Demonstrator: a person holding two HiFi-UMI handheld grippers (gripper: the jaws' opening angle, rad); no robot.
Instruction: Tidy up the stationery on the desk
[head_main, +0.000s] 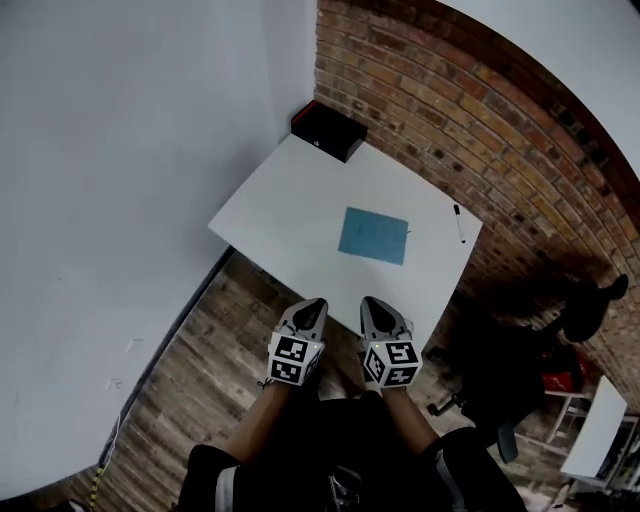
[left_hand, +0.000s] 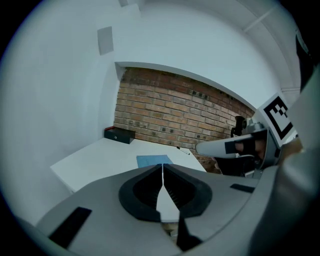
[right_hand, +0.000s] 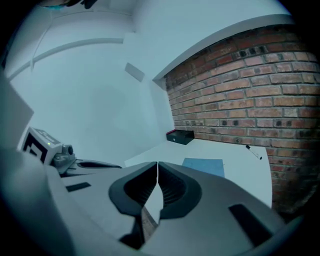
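Both left gripper and right gripper short of the tabletop, fingers pressed together on nothing, likely with nothing in reach yet: blue sheet mid-tabletop, pen by the brick wall, black box at the far corner.

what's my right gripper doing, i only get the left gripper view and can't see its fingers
observer: The right gripper has its fingers together, with nothing between them.
operator: ok, are both grippers over the desk yet
observer: No. The head view shows the left gripper and the right one over the wooden floor, short of the white desk's near edge.
operator: anything on the floor i should mind
observer: What looks like a dark office chair on castors stands off the desk's right side, close to your right.
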